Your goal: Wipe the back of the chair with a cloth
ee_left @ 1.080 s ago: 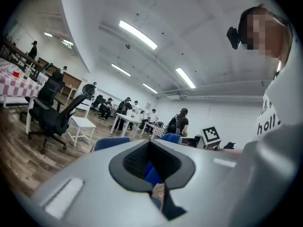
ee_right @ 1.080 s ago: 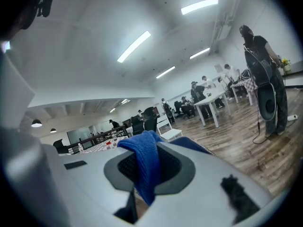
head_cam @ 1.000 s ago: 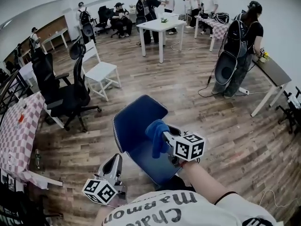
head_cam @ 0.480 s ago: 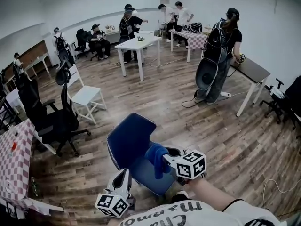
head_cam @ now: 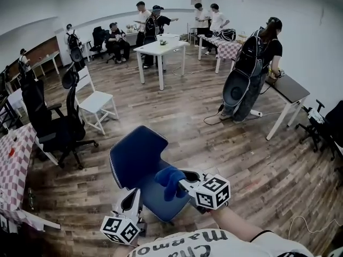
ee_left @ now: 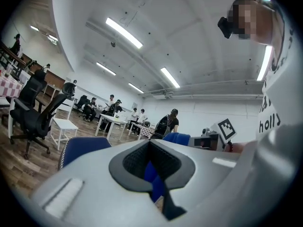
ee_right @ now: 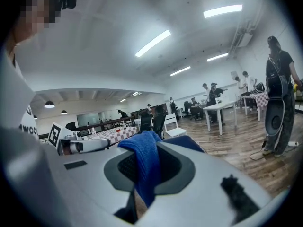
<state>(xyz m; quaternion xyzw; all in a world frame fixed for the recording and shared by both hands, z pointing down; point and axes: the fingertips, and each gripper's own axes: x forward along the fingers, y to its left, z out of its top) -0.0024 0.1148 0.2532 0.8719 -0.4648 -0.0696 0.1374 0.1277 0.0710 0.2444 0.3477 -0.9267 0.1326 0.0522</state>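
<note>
A blue chair [head_cam: 136,154] stands on the wood floor right in front of me, its backrest toward the far left and its seat nearer me. My right gripper [head_cam: 181,182] is shut on a blue cloth [head_cam: 170,179], which hangs over the seat just in front of the backrest. In the right gripper view the cloth [ee_right: 144,167] drapes from between the jaws of the right gripper [ee_right: 149,148]. My left gripper [head_cam: 134,193] hovers low at the seat's near left edge, shut with nothing in it. In the left gripper view the chair's backrest [ee_left: 83,148] shows beyond the left gripper [ee_left: 150,143].
A black office chair [head_cam: 53,127] and a white chair [head_cam: 96,103] stand to the left. A checked-cloth table [head_cam: 13,165] is at the far left. A white table [head_cam: 158,50], a dark desk [head_cam: 289,90], a person with a backpack [head_cam: 252,74] and several people stand farther off.
The head view has swung, so the chair sits further left and lower in the picture. The right gripper keeps the cloth over the seat. The left gripper has hardly moved.
</note>
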